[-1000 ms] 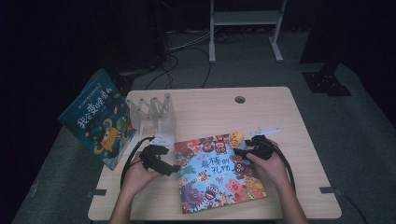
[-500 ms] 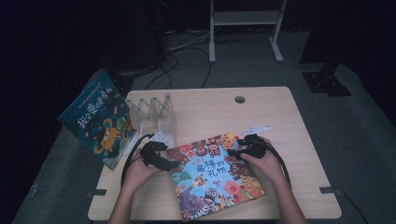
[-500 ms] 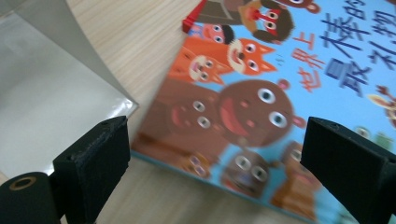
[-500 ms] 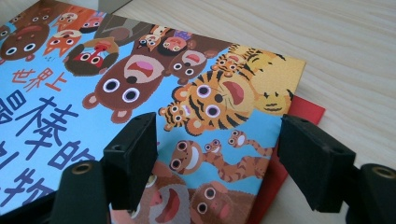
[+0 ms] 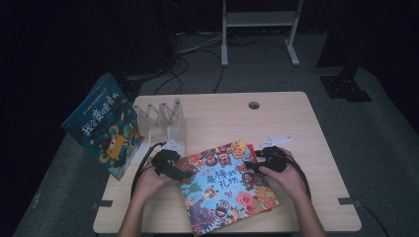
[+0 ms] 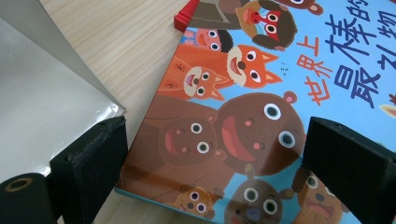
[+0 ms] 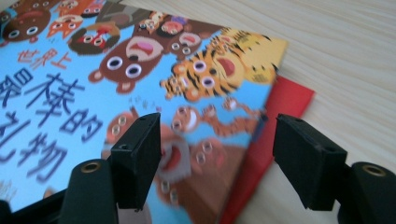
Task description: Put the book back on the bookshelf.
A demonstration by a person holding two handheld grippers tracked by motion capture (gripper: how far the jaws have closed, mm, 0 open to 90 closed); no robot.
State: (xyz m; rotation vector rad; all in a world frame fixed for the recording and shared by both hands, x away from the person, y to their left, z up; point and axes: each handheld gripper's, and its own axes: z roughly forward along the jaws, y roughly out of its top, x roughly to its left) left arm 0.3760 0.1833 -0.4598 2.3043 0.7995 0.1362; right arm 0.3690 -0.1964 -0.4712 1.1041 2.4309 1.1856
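Observation:
A picture book (image 5: 225,187) with cartoon animals and a blue cover lies tilted on the table, on top of a red book (image 5: 250,148). My left gripper (image 5: 190,174) is at its left edge, jaws wide open over the brown bear corner (image 6: 212,140). My right gripper (image 5: 249,167) is at the book's right edge. Its jaws have just been closing, but they still stand apart (image 7: 217,135) above the cover, with the edge and the red book (image 7: 289,100) below the gap. Nothing is pinched.
A clear plastic rack (image 5: 163,118) stands at the table's back left, its sheet (image 6: 42,107) close to my left jaw. A blue children's book (image 5: 104,128) leans off the table's left side. A small white piece (image 5: 276,140) lies behind the right gripper. The wooden table (image 5: 296,118) has a cable hole.
The right gripper has shifted slightly left onto the book's right edge. The book has turned a little on the table. The left hand has hardly moved.

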